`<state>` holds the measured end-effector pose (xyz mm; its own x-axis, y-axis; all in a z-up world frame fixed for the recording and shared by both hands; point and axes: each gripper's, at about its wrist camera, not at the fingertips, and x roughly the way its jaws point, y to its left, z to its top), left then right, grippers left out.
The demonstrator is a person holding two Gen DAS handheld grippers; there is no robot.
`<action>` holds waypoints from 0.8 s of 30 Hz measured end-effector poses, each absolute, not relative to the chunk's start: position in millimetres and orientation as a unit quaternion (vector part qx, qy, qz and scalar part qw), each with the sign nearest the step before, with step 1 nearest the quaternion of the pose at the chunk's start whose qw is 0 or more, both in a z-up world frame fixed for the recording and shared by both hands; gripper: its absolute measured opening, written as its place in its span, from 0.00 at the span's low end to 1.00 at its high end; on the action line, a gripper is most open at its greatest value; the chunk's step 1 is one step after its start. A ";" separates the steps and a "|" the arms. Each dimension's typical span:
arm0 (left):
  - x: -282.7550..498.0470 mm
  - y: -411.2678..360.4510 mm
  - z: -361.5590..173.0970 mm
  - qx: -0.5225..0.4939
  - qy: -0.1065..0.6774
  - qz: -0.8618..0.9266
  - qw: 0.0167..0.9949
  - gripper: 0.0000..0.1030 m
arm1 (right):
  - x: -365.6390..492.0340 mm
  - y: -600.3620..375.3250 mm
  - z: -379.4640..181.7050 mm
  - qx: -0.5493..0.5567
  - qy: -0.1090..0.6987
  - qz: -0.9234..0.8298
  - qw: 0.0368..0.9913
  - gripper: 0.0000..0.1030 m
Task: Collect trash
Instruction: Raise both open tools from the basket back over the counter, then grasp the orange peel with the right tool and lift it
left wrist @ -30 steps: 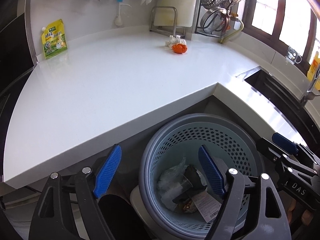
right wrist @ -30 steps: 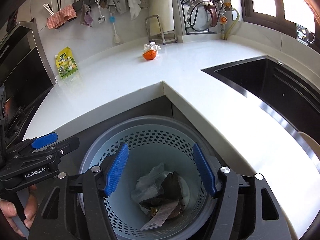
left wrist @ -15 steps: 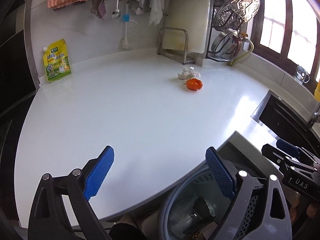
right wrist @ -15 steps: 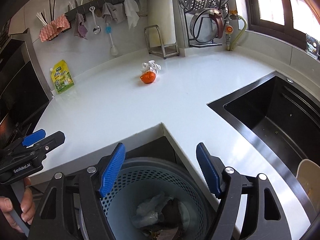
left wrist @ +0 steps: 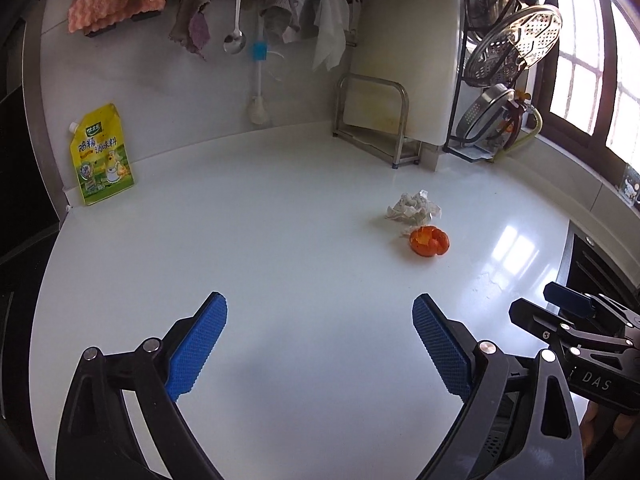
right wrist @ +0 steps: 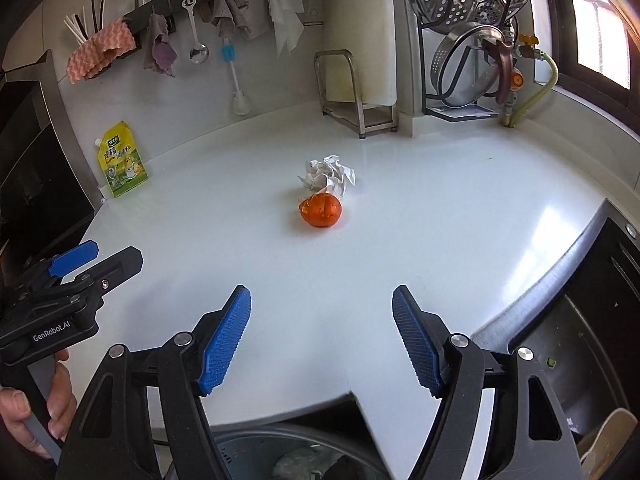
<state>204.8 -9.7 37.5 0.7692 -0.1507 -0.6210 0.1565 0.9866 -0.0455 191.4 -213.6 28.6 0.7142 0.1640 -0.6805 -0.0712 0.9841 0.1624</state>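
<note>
White countertop (left wrist: 280, 240) lies under both your grippers. Your left gripper (left wrist: 320, 344) is spread wide and holds nothing. Beyond it, the crumpled paper (left wrist: 414, 210) touches the orange peel (left wrist: 430, 241), mid-counter, before the cutting-board rack (left wrist: 372, 120). Your right gripper (right wrist: 322, 334) is likewise spread wide and holds nothing, aimed at the peel, above the trash basket (right wrist: 240, 456) rim. The sink (right wrist: 592, 320) lies at far right.

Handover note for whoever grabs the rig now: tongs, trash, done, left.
Left tongs: open, empty, above the counter.
Right tongs: open, empty, above the counter's front edge.
Left to collect: orange peel and crumpled paper, touching each other mid-counter.
Bin: below the counter's front edge, already holds some trash.
Yellow pouch against the wall looks like a product, probably not trash.
</note>
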 end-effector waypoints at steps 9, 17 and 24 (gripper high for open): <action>242.3 -5.0 26.5 0.010 0.341 -0.070 0.937 0.91 | 264.2 -203.5 5.2 0.062 0.413 0.078 0.905 0.68; 257.6 -3.5 15.8 0.009 0.351 -0.073 0.934 0.91 | 304.8 -200.2 -12.1 0.063 0.438 0.066 0.894 0.68; 267.8 -9.4 10.8 0.018 0.353 -0.066 0.933 0.93 | 322.7 -201.0 -20.2 0.061 0.448 0.045 0.891 0.68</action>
